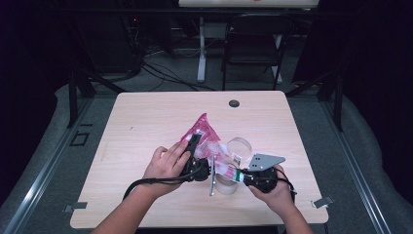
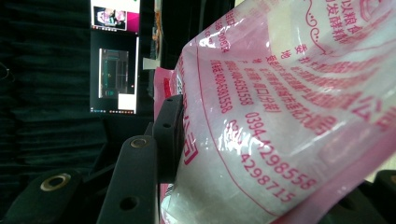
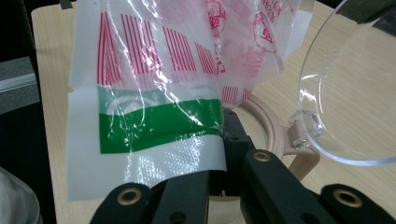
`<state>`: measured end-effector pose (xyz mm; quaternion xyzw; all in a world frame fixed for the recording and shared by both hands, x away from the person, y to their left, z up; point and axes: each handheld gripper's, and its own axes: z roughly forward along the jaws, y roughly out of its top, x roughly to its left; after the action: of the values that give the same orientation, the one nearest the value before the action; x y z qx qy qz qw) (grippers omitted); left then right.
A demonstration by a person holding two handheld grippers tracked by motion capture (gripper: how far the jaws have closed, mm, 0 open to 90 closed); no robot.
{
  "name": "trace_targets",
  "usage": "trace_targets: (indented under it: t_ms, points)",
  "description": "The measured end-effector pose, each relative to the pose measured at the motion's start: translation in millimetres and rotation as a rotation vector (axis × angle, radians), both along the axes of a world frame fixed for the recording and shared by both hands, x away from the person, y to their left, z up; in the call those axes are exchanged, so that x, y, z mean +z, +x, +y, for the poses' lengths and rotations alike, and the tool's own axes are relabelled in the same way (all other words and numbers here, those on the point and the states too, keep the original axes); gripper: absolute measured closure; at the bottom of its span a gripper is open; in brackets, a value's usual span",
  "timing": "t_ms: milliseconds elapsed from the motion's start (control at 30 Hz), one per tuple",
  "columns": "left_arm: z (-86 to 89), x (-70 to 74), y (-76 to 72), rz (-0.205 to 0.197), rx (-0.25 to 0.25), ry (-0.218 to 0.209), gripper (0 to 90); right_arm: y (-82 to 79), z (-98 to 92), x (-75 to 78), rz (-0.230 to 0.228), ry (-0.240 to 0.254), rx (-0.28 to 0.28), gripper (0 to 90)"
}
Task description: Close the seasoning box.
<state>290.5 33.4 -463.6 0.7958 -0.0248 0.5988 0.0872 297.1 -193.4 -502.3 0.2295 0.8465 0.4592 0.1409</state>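
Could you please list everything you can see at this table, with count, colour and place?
bag: one, pink and white plastic with red print and a green band, mid-table, held up between both grippers
jar: one, clear glass with a hinged lid, on the table just right of the bag
table: one, light wood, with a dark round grommet near its far edge
chair: one, black folding, on the floor behind the table
left gripper: one, black, clamped on the filled body of the bag
right gripper: one, black with a grey plate, pinching the bag's flat sealed edge
hands: two, left and right, at the near edge
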Motion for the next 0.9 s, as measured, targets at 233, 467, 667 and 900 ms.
trace_targets:
  t_ms: [233, 467, 667, 900]
  points:
    - [-0.6, -1.1, 0.1, 0.008, 0.002, -0.01, 62.3, 0.1, -0.9, -0.2, 0.005, -0.001, 0.001, 90.0]
    - [-0.6, 0.3, -0.5, 0.01, 0.004, -0.006, 62.4, -0.2, -0.9, -0.2, 0.003, 0.002, -0.001, 90.0]
    - [-0.5, 0.5, -0.7, 0.005, 0.002, -0.004, 62.2, -0.3, -0.7, -0.2, 0.003, 0.003, 0.0, 90.0]
    - [-1.2, 1.0, -0.7, 0.005, 0.0, -0.01, 62.0, -0.2, -1.8, 0.0, 0.003, 0.0, 0.0, 90.0]
